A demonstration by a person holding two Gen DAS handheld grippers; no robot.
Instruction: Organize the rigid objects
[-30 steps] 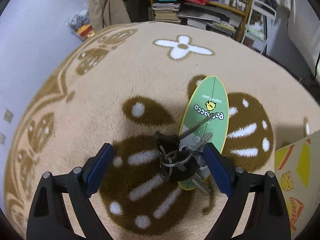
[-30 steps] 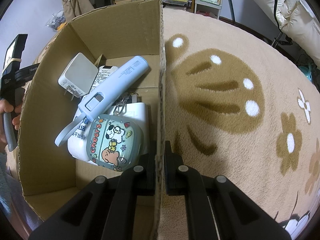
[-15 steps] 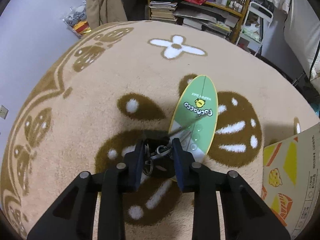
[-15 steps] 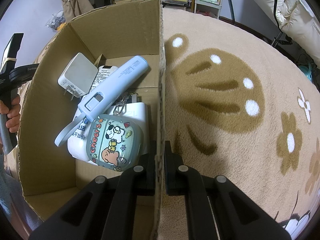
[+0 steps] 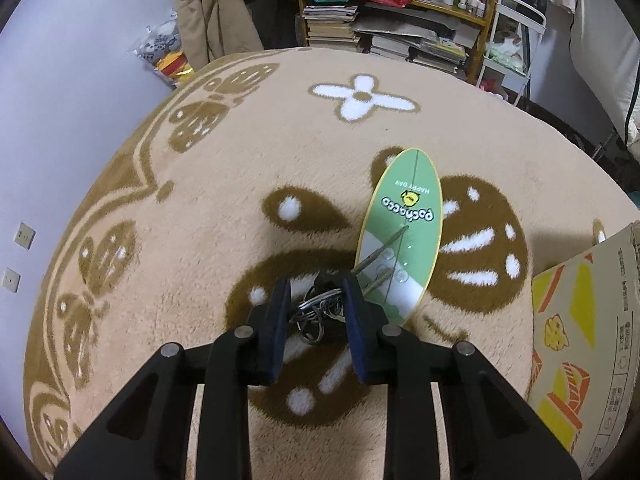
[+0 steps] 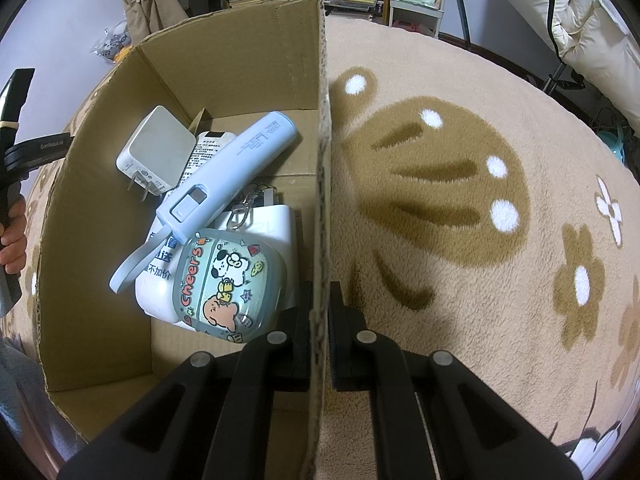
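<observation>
In the left wrist view my left gripper [image 5: 316, 300] is shut on a bunch of keys [image 5: 320, 308] with metal rings, raised a little off the rug; the key blades stick out over a green oval Pochacco board [image 5: 404, 232] lying on the rug. In the right wrist view my right gripper [image 6: 320, 300] is shut on the right wall of an open cardboard box [image 6: 322, 128]. Inside lie a light blue power bank [image 6: 236, 172], a cartoon-printed case [image 6: 228, 284], a white plug charger [image 6: 156, 156] and other white items.
The cardboard box's printed side [image 5: 580, 328] stands at the right edge of the left wrist view. A patterned beige rug [image 5: 240, 152] covers the floor. Shelves with books [image 5: 400, 40] and a hanging coat [image 5: 208, 12] stand behind. A person's hand [image 6: 14, 236] holds the left gripper's handle beside the box.
My left gripper went from open around the keys to shut on them, then lifted them slightly. The right gripper and box have stayed still.
</observation>
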